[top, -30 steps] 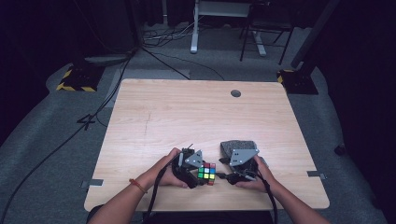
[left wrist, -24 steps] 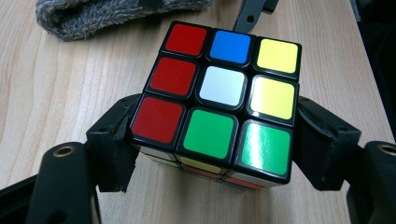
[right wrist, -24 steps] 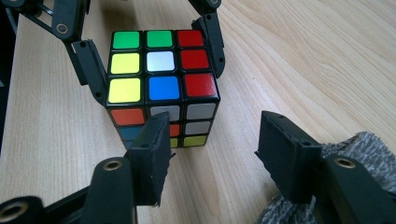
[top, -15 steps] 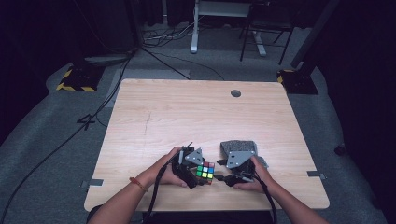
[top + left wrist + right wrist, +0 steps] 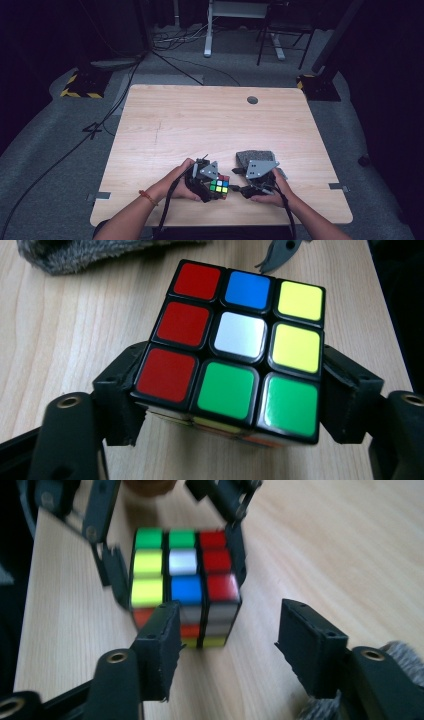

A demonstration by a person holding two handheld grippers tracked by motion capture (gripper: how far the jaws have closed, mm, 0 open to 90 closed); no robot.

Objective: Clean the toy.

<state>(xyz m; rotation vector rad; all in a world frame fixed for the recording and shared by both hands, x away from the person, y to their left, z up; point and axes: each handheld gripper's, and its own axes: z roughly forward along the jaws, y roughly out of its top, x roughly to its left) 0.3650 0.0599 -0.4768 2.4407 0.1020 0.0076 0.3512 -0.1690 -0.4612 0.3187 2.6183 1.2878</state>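
Colour-scrambled plastic puzzle cube (image 5: 235, 352) on pale wooden table (image 5: 200, 120), clamped between left gripper (image 5: 235, 412) jaws, which just closed. Right gripper (image 5: 227, 642) spread wide, directly facing cube, seemingly not yet touching; slightly blurred.

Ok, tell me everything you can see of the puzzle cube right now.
The puzzle cube is a black-framed three-by-three with glossy stickers, scrambled: its top shows three reds, a blue, a white centre, two yellows, two greens. It rests on the wooden table near the front edge. The left tongs clamp its lower sides; the right tongs stand open before it.
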